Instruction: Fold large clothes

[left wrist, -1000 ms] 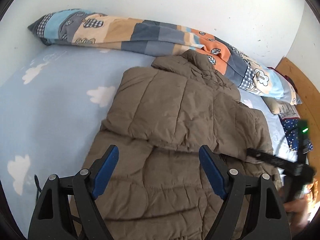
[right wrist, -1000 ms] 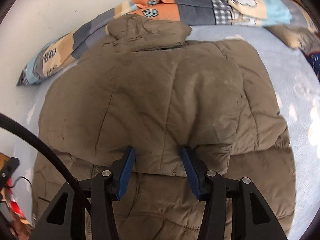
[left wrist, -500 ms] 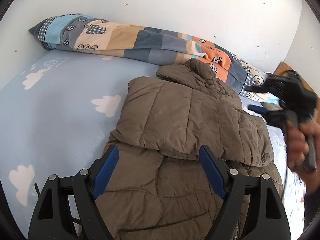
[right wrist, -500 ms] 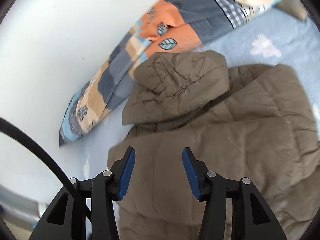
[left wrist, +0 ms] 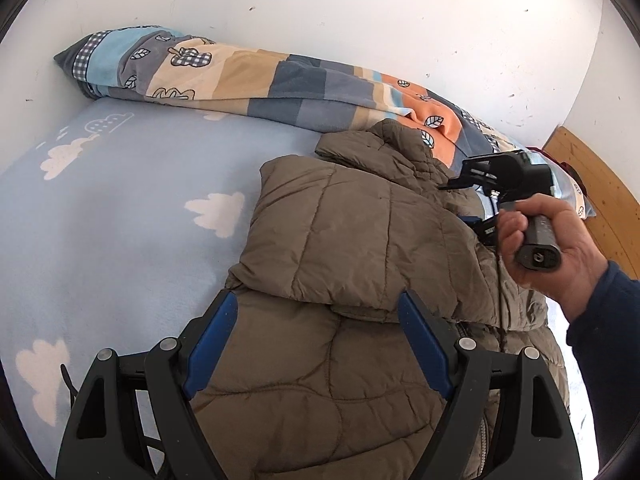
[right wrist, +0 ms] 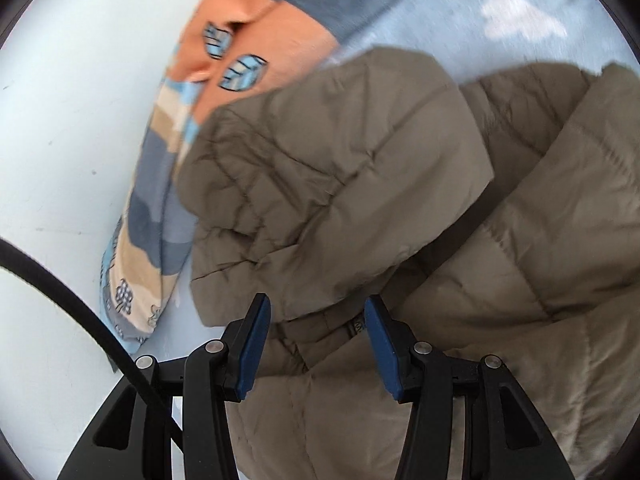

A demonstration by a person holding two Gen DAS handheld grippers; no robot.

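Note:
A brown quilted puffer jacket lies on the blue bed, its sleeves folded across the body and its hood at the far end. My left gripper is open and empty, above the jacket's lower part. My right gripper is open and empty, close over the collar just below the hood. In the left wrist view the right gripper, held in a hand, hovers at the jacket's far right by the hood.
The blue sheet with white clouds lies to the left. A patchwork blanket roll lies along the white wall behind the hood; it also shows in the right wrist view. A wooden headboard stands at the far right.
My right gripper has moved from the folded sleeves up to the hood and collar. My left gripper has drawn back a little and stays open.

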